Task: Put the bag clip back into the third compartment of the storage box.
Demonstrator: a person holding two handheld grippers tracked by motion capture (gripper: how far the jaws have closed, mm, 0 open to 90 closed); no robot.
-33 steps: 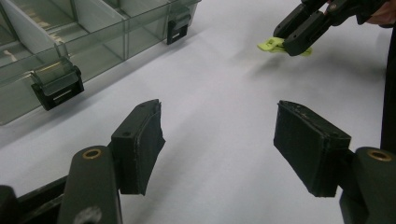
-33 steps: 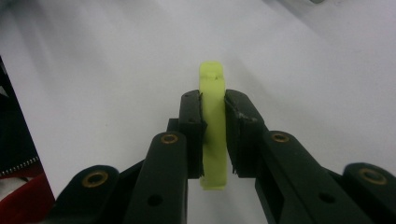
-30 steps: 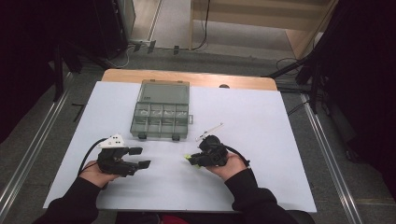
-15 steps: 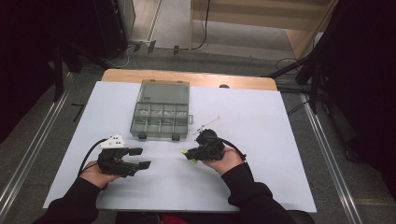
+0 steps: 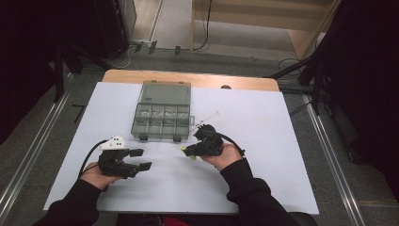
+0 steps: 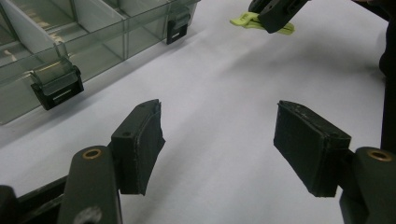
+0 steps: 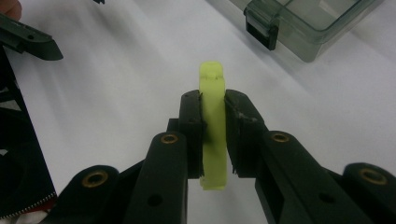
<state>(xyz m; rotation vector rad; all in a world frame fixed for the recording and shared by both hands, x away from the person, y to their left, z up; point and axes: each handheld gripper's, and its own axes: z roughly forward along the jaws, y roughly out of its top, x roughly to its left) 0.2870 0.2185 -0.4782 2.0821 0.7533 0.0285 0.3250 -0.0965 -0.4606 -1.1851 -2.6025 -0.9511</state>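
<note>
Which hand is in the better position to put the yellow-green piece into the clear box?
Probably the right. The right gripper is already shut on the yellow-green piece, beside the compartment box. The left gripper is open, holding nothing.

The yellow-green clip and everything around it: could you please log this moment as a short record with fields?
held item: yellow-green clip, clamped between the pads of the right gripper
left gripper: jaws wide apart, nothing between them
compartment box: translucent grey, on the white table, latches facing the person
clip position: above the table, in front of the box's right latch
</note>
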